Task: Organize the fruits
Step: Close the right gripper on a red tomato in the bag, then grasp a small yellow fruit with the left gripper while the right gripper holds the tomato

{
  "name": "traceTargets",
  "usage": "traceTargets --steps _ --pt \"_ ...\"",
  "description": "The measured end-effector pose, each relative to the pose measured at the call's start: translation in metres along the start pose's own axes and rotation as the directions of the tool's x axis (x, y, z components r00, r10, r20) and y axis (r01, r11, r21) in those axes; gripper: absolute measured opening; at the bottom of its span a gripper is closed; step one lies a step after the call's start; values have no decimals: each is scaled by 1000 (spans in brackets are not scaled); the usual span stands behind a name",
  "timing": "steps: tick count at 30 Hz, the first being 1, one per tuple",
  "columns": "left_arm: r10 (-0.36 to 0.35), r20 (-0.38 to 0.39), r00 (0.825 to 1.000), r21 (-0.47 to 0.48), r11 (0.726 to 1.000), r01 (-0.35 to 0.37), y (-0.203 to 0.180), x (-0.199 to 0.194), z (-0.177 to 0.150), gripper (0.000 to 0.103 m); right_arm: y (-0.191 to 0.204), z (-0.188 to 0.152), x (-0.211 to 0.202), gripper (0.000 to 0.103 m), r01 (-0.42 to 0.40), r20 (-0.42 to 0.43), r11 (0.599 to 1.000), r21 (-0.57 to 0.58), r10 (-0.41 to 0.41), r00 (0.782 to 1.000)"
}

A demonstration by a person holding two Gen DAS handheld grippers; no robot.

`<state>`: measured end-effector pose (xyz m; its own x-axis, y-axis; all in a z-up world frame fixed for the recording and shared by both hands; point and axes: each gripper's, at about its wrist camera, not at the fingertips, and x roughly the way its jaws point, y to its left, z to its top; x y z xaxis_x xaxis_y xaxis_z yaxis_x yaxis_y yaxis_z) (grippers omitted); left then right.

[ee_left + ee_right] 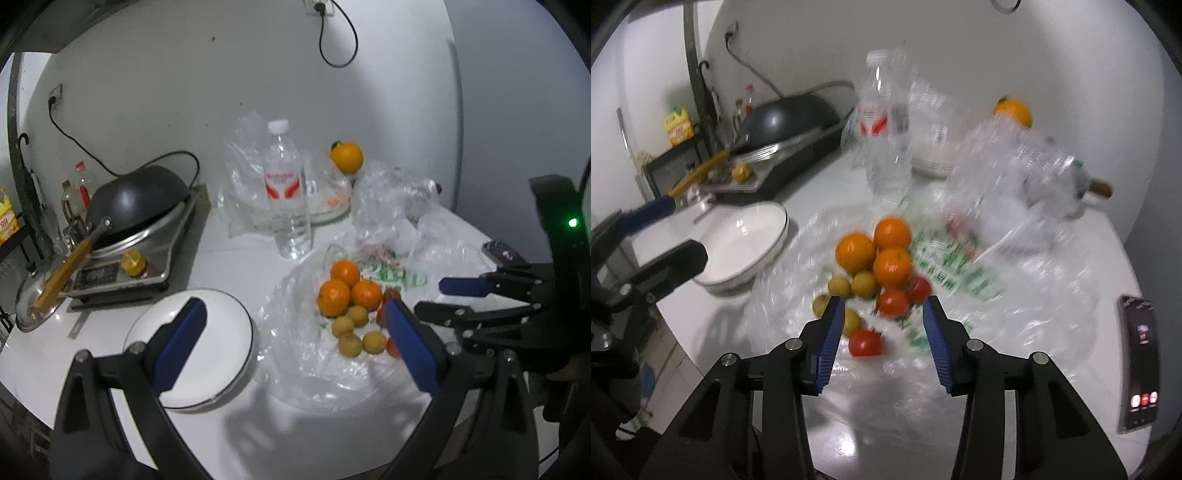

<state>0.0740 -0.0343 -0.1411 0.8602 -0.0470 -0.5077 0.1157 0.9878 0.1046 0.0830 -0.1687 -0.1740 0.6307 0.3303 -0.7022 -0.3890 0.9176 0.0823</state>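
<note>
Three oranges [345, 286] [886, 251], several small yellow fruits [349, 330] [862, 284] and red tomatoes [866, 341] lie on a flattened clear plastic bag [306, 362]. A white plate [221, 354] [738, 236] sits bare to their left. My left gripper [295, 306] is open wide, one finger over the plate and the other beside the fruit pile. My right gripper [883, 302] [428, 295] is open just above the tomatoes, and its pads touch nothing. One more orange [346, 157] [1014, 110] rests at the back. The left gripper [690, 226] shows over the plate's left side.
A water bottle [290, 192] stands behind the fruit among crumpled clear bags [1015, 177]. A black wok [136, 199] sits on a cooker at the left. A phone [1139, 350] lies at the table's right edge. Oil bottles stand in the far-left corner.
</note>
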Motion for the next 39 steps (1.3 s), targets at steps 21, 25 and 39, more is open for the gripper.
traceTargets --steps 21,25,39 --pt "-12 -119 993 110 994 25 -20 48 -13 76 -1 -15 46 29 -117 -145 993 -16 113 983" --pt "-23 -146 989 116 992 40 -27 58 -13 75 -4 -15 46 29 -138 -145 990 -15 134 980" --pt "-21 -246 969 177 982 66 -47 93 -22 55 -37 -3 32 29 -148 -53 988 39 150 987"
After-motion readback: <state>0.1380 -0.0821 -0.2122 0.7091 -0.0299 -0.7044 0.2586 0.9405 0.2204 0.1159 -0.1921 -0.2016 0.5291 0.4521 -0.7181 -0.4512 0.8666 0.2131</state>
